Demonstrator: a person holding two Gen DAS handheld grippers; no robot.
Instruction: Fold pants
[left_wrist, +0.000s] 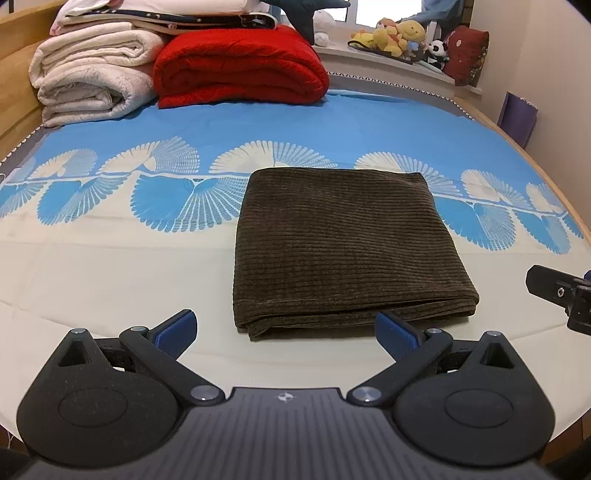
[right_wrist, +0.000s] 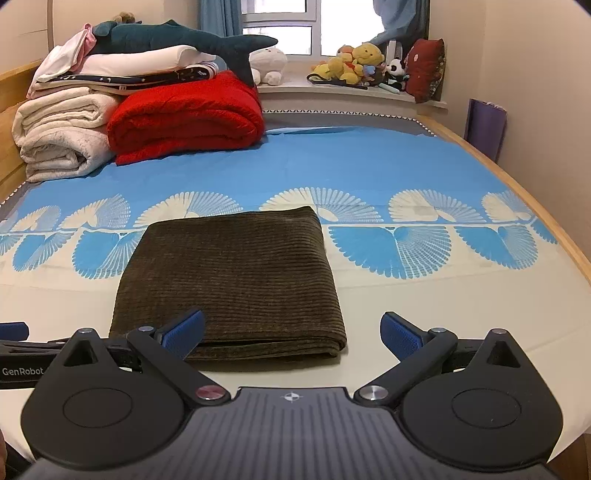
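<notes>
Dark brown corduroy pants (left_wrist: 343, 243) lie folded into a neat rectangle on the bed sheet (left_wrist: 110, 280); they also show in the right wrist view (right_wrist: 236, 280). My left gripper (left_wrist: 286, 330) is open and empty, just in front of the pants' near edge. My right gripper (right_wrist: 293, 334) is open and empty, also just short of the near edge, toward its right corner. Part of the right gripper's body (left_wrist: 561, 295) shows at the far right of the left wrist view, and the left gripper's body (right_wrist: 22, 354) at the left of the right wrist view.
A folded red blanket (left_wrist: 236, 66) and rolled white blankets (left_wrist: 88, 77) are stacked at the bed's far left. Stuffed toys (left_wrist: 399, 37) sit on the window sill. The wooden bed edge (right_wrist: 535, 206) curves along the right. A purple bag (right_wrist: 485, 127) leans on the wall.
</notes>
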